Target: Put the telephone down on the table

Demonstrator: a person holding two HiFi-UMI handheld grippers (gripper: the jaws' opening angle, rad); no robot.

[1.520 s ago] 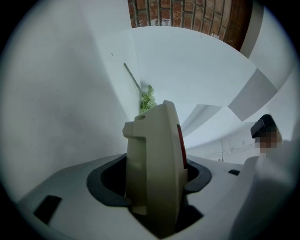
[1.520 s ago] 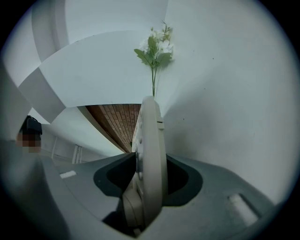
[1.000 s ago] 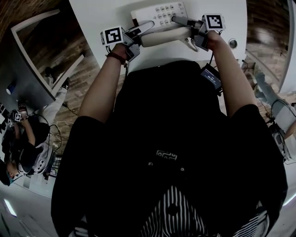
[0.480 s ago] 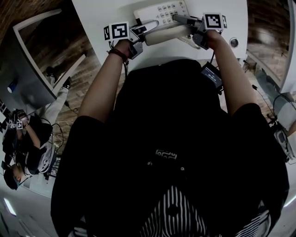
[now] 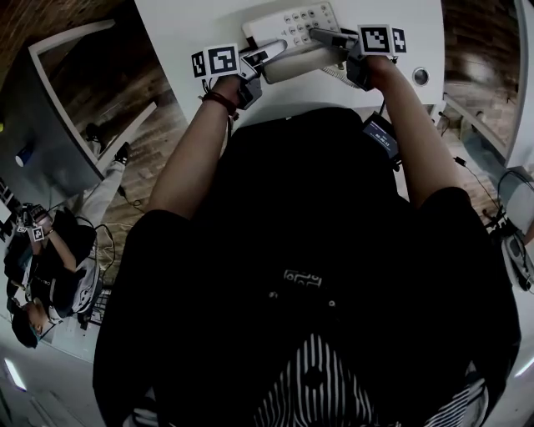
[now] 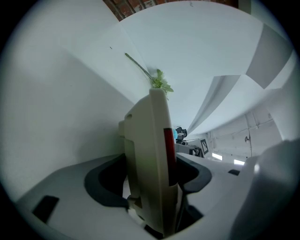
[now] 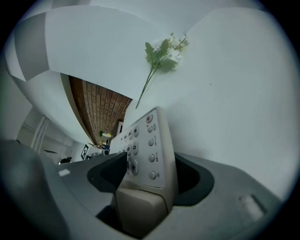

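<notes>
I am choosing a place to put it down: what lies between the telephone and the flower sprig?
Only bare white table, as the right gripper view shows; the flower sprig's stem ends close to the telephone.

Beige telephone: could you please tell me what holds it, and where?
The left gripper clamps the beige plastic telephone at its left end; the right gripper's jaws are opening around its keypad end.

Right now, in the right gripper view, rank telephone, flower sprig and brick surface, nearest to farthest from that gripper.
1. telephone, between the opening jaws of the right gripper.
2. flower sprig, lying on the table beyond, upper centre.
3. brick surface, past the table edge, left.
</notes>
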